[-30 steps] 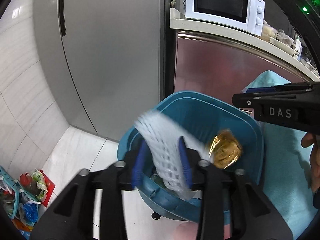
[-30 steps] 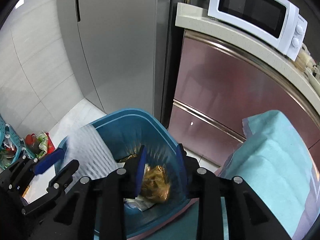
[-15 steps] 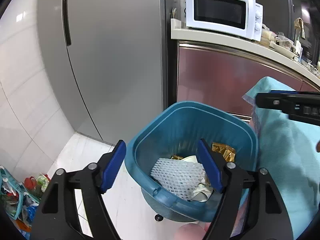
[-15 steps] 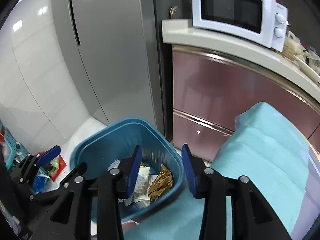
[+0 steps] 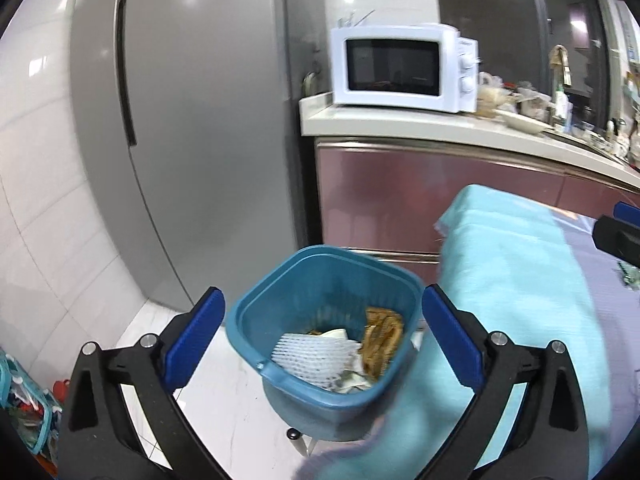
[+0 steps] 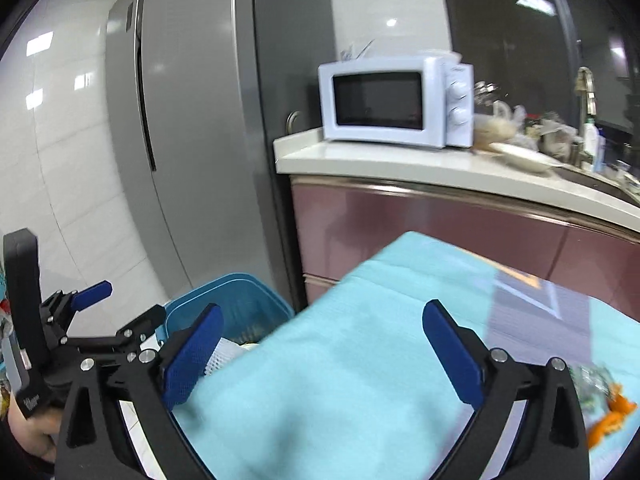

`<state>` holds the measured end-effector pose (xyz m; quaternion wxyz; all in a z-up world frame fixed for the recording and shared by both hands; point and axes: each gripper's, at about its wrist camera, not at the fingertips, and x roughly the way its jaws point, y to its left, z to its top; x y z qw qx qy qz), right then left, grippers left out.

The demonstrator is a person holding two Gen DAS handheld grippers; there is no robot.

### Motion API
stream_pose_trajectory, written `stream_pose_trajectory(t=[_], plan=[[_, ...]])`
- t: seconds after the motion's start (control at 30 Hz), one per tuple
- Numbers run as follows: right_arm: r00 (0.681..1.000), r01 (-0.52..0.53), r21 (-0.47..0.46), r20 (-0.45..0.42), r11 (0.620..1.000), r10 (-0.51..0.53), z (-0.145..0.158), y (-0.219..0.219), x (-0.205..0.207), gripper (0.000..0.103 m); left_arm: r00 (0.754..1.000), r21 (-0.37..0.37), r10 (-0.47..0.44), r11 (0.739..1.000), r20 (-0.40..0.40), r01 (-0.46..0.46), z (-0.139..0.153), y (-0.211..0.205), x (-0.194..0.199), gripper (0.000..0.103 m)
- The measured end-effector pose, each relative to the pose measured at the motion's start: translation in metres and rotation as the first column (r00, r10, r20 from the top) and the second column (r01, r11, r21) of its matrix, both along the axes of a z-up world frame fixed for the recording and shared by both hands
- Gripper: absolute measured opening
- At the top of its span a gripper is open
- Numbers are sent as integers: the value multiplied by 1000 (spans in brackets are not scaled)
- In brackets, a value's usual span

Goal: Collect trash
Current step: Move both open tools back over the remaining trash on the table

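Note:
A blue trash bin (image 5: pixel 256 312) stands on the floor beside the table; it also shows in the right wrist view (image 6: pixel 240 292). Inside lie a white foam net (image 5: pixel 316 356) and a gold wrapper (image 5: pixel 380 340). My left gripper (image 5: pixel 320 332) is open and empty, above the bin. My right gripper (image 6: pixel 320 348) is open and empty, over the light blue tablecloth (image 6: pixel 360 360). Orange peel and a clear wrapper (image 6: pixel 604 396) lie on the cloth at the right edge. The left gripper (image 6: pixel 116 304) shows at the left of the right wrist view.
A grey fridge (image 5: pixel 192 140) stands behind the bin. A white microwave (image 5: pixel 404 68) sits on the counter (image 5: pixel 440 128) over maroon cabinets (image 5: pixel 400 200). A basket of items (image 5: pixel 20 400) sits on the floor at the far left.
The left gripper let go of the foam net and the right gripper of the gold wrapper; both fell into the bin. Both grippers opened wide and pulled back, the right one over the table.

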<state>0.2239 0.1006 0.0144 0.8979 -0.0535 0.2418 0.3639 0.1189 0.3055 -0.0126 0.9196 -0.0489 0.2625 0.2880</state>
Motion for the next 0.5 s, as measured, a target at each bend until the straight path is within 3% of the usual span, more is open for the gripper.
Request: stream_pose_trajectory(t=[0.3, 0.5], plan=[[984, 159, 50, 77, 986, -163, 0, -120, -48, 96, 988, 3, -133, 991, 79, 133, 35, -97, -25, 97], [931, 352, 73, 73, 933, -357, -17, -214, -82, 96, 953, 17, -267, 963, 145, 267, 38, -177, -48, 97]])
